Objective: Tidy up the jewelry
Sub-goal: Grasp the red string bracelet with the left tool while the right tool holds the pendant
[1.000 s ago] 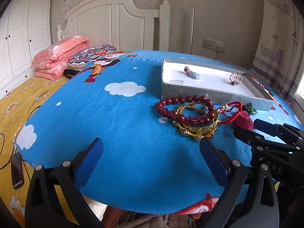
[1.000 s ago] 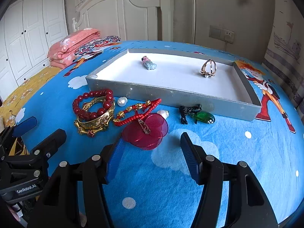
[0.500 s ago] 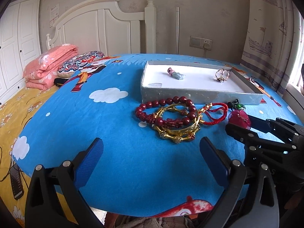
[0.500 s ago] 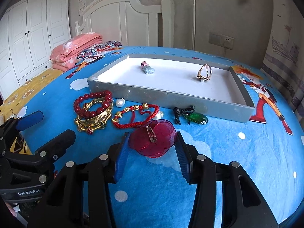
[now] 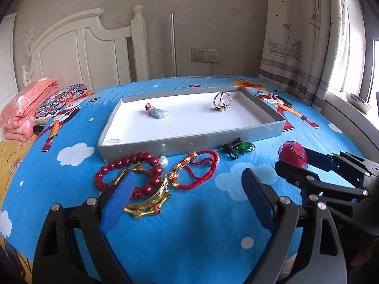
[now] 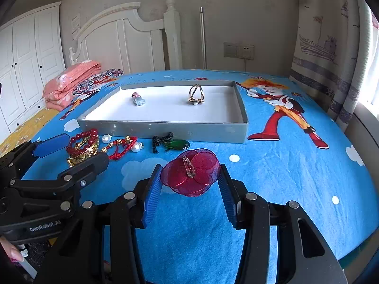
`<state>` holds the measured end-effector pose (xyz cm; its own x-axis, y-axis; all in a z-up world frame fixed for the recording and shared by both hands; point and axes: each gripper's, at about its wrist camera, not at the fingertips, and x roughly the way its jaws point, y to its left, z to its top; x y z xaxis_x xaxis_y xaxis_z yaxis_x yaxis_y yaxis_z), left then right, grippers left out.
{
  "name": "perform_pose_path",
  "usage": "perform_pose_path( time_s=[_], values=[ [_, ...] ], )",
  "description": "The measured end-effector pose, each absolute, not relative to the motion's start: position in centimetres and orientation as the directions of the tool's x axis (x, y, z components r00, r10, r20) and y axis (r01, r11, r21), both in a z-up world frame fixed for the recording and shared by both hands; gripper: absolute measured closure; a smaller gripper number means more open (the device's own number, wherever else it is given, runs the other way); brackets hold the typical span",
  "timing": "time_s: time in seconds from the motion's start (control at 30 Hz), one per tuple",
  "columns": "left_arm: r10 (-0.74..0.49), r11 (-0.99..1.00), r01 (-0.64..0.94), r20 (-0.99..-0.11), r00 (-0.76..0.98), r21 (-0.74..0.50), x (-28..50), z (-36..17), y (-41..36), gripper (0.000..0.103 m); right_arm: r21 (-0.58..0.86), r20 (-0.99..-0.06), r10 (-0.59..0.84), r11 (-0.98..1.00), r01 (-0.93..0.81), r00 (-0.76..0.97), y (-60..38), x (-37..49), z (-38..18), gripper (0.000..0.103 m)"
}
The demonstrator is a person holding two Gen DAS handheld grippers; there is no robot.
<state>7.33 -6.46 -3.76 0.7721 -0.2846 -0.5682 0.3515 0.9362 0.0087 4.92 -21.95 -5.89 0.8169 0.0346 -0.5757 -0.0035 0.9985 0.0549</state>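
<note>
A grey tray [image 5: 189,142] with a white floor lies on the blue bedspread and holds a blue-grey pendant [image 5: 157,113] and a gold ring [image 5: 222,100]. In front of it lie a red bead bracelet [image 5: 132,159], a gold bangle [image 5: 151,203], a red cord bracelet [image 5: 203,170] and a green pendant [image 5: 245,147] on a black cord. My right gripper [image 6: 190,167] is shut on a red flower brooch [image 6: 201,165], held just above the cloth. My left gripper [image 5: 188,177] hovers over the bracelets. Its jaws are closing but still wide, and its pads press on nothing.
A folded pink quilt [image 5: 21,108] and a patterned pillow [image 5: 59,99] lie at the far left by the white headboard [image 5: 78,52]. A curtain [image 5: 305,47] and a window sill [image 5: 350,118] bound the right side. The bed's near edge runs just under both grippers.
The right gripper's jaws closed around the red flower brooch and lifted it off the cloth. The left gripper moved in over the bracelets, and its jaws narrowed a little.
</note>
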Motion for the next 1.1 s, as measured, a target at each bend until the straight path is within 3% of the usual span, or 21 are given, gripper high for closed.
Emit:
perform_pose_path(
  time_s=[0.17, 0.33, 0.47, 0.6, 0.8, 1.1],
  values=[
    [-0.292, 0.924, 0.381, -0.586, 0.756, 0.031, 9.2, -3.9, -8.8, 0.022, 0.081, -0.571, 0.026, 0.996, 0.025, 0.82, -23.5, 4.6, -6.0, 0.058],
    [-0.263, 0.924, 0.377, -0.61, 0.748, 0.063, 10.0, -4.9, -9.9, 0.042, 0.105, -0.565, 0.029, 0.994, 0.037, 0.825, -24.4, 4.4, -6.1, 0.058],
    [-0.235, 0.926, 0.367, -0.634, 0.737, 0.085, 10.4, -5.3, -10.4, 0.051, 0.121, -0.561, 0.036, 0.992, 0.04, 0.827, -24.8, 4.3, -6.0, 0.058],
    [-0.213, 0.927, 0.365, -0.675, 0.707, 0.089, 10.9, -6.1, -10.5, 0.071, 0.122, -0.556, 0.039, 0.992, 0.035, 0.83, -24.7, 4.2, -5.9, 0.058],
    [-0.209, 0.94, 0.334, -0.667, 0.715, 0.063, 10.8, -6.3, -9.2, 0.095, 0.113, -0.555, 0.046, 0.993, 0.02, 0.831, -24.1, 4.0, -5.9, 0.058],
    [-0.261, 0.942, 0.335, -0.627, 0.734, -0.001, 9.2, -6.0, -7.5, 0.096, 0.086, -0.55, 0.056, 0.996, -0.01, 0.834, -22.8, 3.7, -5.9, 0.058]
  ],
)
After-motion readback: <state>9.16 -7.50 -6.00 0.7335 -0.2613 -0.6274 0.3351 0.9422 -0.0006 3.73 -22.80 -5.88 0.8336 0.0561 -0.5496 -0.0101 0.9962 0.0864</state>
